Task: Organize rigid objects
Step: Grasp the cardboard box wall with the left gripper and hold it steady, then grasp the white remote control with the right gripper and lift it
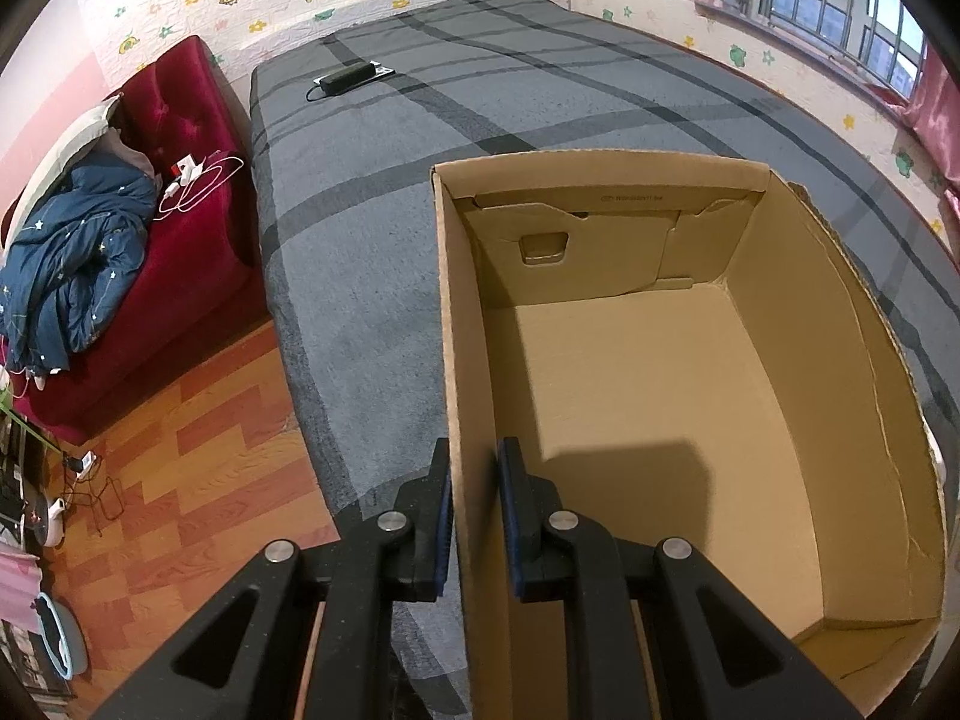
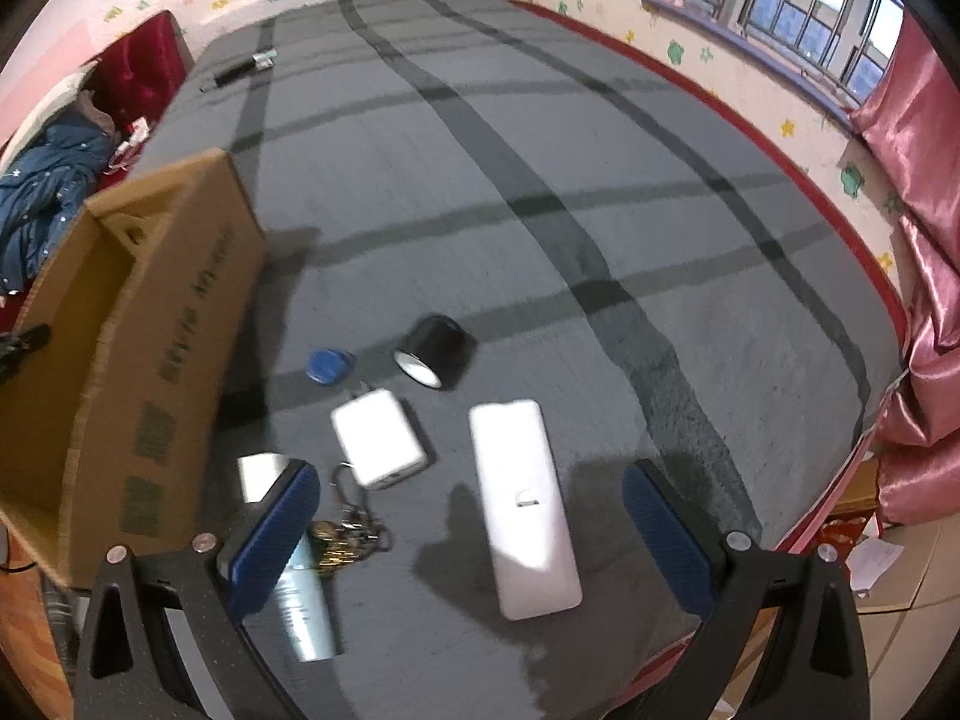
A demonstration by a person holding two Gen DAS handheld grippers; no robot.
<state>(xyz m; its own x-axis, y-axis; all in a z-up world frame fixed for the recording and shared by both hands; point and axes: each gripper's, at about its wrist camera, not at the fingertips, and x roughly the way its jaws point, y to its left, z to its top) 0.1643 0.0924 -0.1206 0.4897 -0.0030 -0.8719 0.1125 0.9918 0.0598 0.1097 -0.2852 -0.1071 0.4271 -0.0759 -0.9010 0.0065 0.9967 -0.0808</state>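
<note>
Box: your left gripper (image 1: 474, 516) is clamped on the near side wall of the open cardboard box (image 1: 660, 372); stiff but light, nothing visible inside, resting on the bed (image 1: 372, 228).
Remote: long white remote (image 2: 525, 504), flat on the bed under your right gripper (image 2: 471, 531), which is spread wide, holding nothing.
Handling: looks hard, light, smooth; take it across the narrow middle.

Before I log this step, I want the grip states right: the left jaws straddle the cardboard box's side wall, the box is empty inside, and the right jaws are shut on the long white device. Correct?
Not quite. The right gripper is open, its jaws spread wide above the long white device, holding nothing, as the right wrist view shows. The rest holds: the left gripper straddles the side wall of the cardboard box, which is empty inside.
</note>
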